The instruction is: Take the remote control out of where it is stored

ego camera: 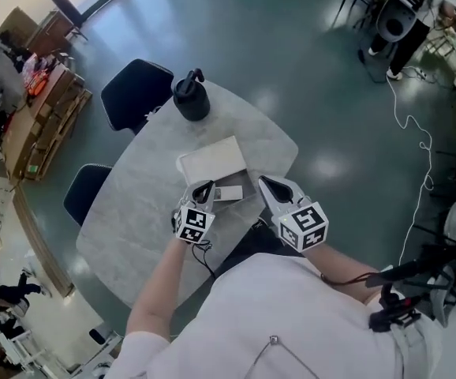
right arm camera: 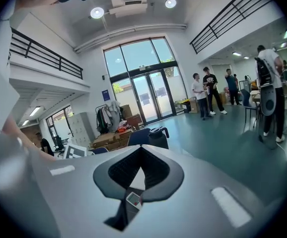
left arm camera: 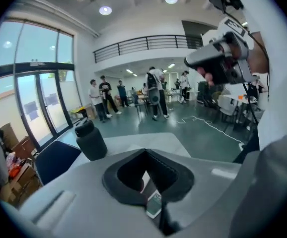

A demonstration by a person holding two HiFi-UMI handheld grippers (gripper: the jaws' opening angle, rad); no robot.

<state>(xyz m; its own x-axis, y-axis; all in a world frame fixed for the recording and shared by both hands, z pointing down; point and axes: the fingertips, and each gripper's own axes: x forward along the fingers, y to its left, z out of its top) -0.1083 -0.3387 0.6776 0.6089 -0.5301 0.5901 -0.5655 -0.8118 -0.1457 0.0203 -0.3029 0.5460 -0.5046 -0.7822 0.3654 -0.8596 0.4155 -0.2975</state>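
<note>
A white flat box lies in the middle of the grey marble table. Just in front of it rests a small pale flat object; whether it is the remote control I cannot tell. My left gripper sits just left of that object, and my right gripper just right of it, both low over the table. In the left gripper view the left gripper has its jaws together with nothing between them. The right gripper looks the same in its own view.
A black jug with a handle stands at the table's far end, also seen as the jug from the left gripper. Two dark chairs stand on the table's left side. Several people stand far off on the green floor.
</note>
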